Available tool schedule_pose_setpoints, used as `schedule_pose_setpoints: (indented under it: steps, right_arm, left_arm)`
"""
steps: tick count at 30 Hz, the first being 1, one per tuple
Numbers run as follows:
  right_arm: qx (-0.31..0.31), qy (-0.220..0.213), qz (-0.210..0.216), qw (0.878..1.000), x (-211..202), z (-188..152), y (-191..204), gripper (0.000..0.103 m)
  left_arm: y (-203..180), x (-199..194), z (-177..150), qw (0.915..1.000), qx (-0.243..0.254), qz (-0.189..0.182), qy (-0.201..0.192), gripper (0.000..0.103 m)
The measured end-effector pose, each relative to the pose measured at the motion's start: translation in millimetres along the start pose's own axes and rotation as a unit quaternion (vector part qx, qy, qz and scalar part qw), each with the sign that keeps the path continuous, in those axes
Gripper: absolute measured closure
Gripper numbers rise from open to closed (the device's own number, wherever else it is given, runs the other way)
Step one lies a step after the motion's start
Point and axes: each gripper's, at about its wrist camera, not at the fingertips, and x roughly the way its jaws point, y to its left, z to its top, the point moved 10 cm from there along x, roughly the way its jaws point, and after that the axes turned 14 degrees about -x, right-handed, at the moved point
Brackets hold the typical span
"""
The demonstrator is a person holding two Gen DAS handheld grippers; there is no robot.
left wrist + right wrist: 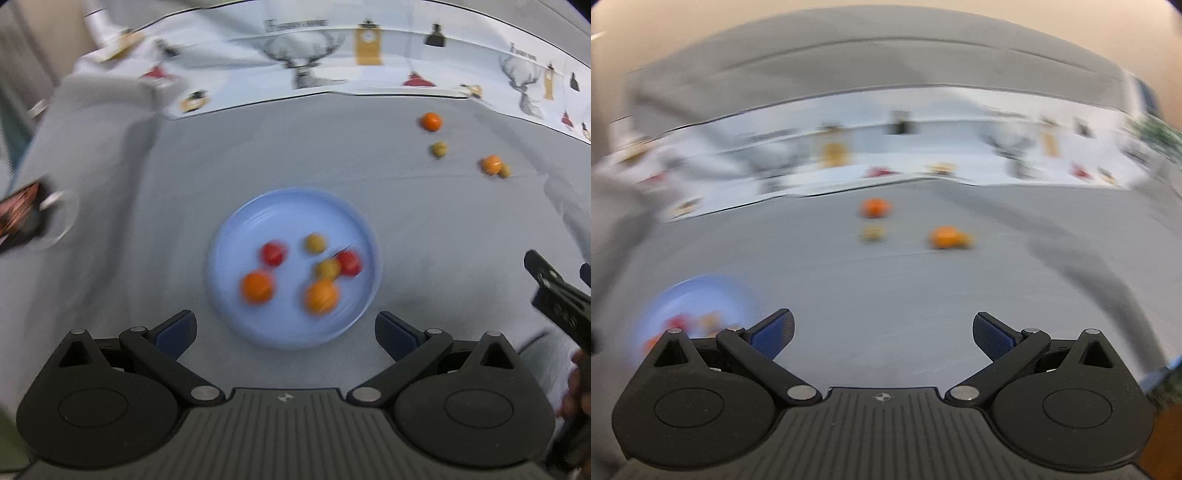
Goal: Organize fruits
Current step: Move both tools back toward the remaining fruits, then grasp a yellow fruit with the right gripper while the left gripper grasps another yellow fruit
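Note:
A light blue plate (258,221) sits on the grey cloth, holding two oranges (257,287), two red fruits (273,253) and two yellow-green fruits (315,243). My left gripper (285,330) is open and empty just in front of the plate. Loose on the cloth at the far right lie an orange (430,121), a yellow-green fruit (439,149), and another orange (491,164) touching a small yellow-green fruit (504,170). My right gripper (882,334) is open and empty; these loose fruits (874,208) lie ahead of it. The plate (701,291) is at its left. The right gripper (554,288) shows at the left view's right edge.
A white printed cloth (332,62) with deer and clock drawings runs along the back. A grey raised fold (92,122) and a dark packet (18,218) with a clear ring lie at the left. Both views are motion-blurred.

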Motion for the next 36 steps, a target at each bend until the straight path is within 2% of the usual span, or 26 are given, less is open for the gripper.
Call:
schedule_pose_setpoints:
  steps: [5,7,9,14,19,22,25,26,27,28,29,30,33,36]
  right_arm:
    - [0.032,0.016,-0.089,0.995,90,-8,-75,0.001]
    - [0.038,0.025,-0.107,0.993,127,-11,-94,0.001]
    - [0.041,0.032,-0.120,0.991,164,-13,-109,0.001]
    - [0.030,0.055,-0.115,0.991,240,-11,-119,0.001]
    - [0.019,0.026,-0.092,0.995,278,5,-112,0.001]
    - [0.009,0.021,-0.092,0.995,286,13,-111,0.001]
    - [0.014,0.018,-0.089,0.996,284,14,-114,0.001]
    - [0.013,0.019,-0.089,0.996,284,14,-114,0.002]
    - [0.010,0.017,-0.087,0.996,283,15,-114,0.018]
    - [0.005,0.009,-0.082,0.997,279,18,-111,0.061]
    - [-0.007,0.006,-0.081,0.997,276,20,-108,0.076]
    - [-0.016,0.011,-0.090,0.996,273,21,-108,0.077]
    - [0.019,0.008,-0.094,0.995,270,20,-116,0.077]
    - [0.042,0.010,-0.146,0.988,264,15,-140,0.077]
  left_arm:
    - [-84,45,45,0.9994,0.020,-0.029,0.004,0.000]
    - [-120,67,63,0.9986,0.033,-0.041,0.000,0.000]
    - [-157,97,82,0.9977,0.051,-0.045,-0.001,0.000]
    - [-225,174,114,0.9955,0.080,-0.050,0.014,0.000]
    - [-260,235,134,0.9934,0.099,-0.054,0.022,0.000]
    - [-269,254,144,0.9936,0.103,-0.044,0.016,0.000]
    - [-272,261,148,0.9939,0.093,-0.055,0.021,0.001]
    - [-273,257,149,0.9940,0.084,-0.068,0.015,0.015]
    - [-273,251,150,0.9935,0.078,-0.083,0.003,0.030]
    - [-274,247,149,0.9924,0.086,-0.087,-0.002,0.062]
    - [-277,243,148,0.9907,0.101,-0.092,-0.004,0.076]
    - [-278,238,145,0.9893,0.109,-0.097,-0.005,0.076]
    - [-279,222,142,0.9859,0.130,-0.101,-0.029,0.076]
    - [-276,202,135,0.9844,0.132,-0.112,-0.030,0.076]
